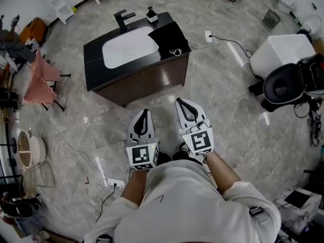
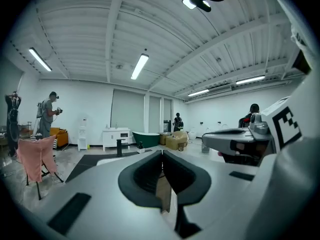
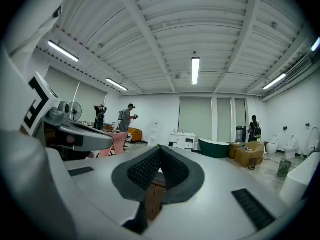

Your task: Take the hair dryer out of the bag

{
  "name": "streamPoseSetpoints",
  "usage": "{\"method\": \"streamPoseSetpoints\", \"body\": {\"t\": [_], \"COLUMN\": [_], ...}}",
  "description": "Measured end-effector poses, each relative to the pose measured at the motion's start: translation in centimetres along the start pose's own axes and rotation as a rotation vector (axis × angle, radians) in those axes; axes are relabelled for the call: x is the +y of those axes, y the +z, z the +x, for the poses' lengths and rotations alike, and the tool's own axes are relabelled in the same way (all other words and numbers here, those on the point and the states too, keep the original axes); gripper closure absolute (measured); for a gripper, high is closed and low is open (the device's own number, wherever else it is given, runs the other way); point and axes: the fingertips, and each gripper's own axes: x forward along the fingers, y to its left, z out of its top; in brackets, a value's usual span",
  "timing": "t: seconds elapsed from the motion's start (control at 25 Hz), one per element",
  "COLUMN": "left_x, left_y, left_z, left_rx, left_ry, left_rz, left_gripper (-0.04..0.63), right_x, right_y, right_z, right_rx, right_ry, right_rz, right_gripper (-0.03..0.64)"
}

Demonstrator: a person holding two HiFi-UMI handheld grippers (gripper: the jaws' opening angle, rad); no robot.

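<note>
While left gripper [image 1: 146, 113] and right gripper [image 1: 182, 103] hang closed, empty, well short of vanity [image 1: 101, 59], black bag [image 1: 169, 37] lies on top beside basin [image 1: 129, 47]. Unseen hair dryer presumably inside. Likely rigid, smooth plastic, fairly heavy, cord trailing: pinch handle; pin soft bag.

head view looks steeply down on the sink vanity [image 1: 136, 54]. cameras on the left gripper [image 1: 146, 113] and right gripper [image 1: 179, 102] face about level, sharing the far green bathtub [image 2: 145, 138].

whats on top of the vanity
On the vanity: a white basin, a black faucet, a small bottle and a black bag at its right end, a white cord at its edge. The bag's contents are covered; no hair dryer shows.
</note>
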Motion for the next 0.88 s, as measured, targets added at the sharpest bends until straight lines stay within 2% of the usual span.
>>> {"method": "streamPoseSetpoints", "body": {"t": [0.28,0.44,0.68,0.8,0.88], "left_x": [-0.2,-0.2,-1.4,-2.3,-2.2], "left_y": [-0.6,-0.5,-2.2,-3.6,-4.8], "left_z": [0.9,1.5,2.4,2.7,3.0], "left_rx": [0.036,0.038,0.085,0.125,0.159], "left_ry": [-0.051,-0.031,0.004,0.016,0.016], "left_rz": [0.006,0.002,-0.015,-0.025,-0.026], "left_gripper": [0.567,0.504,0.500,0.500,0.500], "right_x": [1.2,0.6,-0.9,-1.7,-2.1], "right_y": [0.0,-0.1,-1.7,-3.0,-4.3], "right_z": [1.4,1.6,1.6,1.6,2.1], "right_rx": [0.044,0.054,0.063,0.107,0.093], "right_ry": [0.061,0.076,0.114,0.130,0.135], "right_rz": [0.037,0.034,0.039,0.079,0.064], "right_gripper": [0.612,0.593,0.582,0.571,0.568]}}
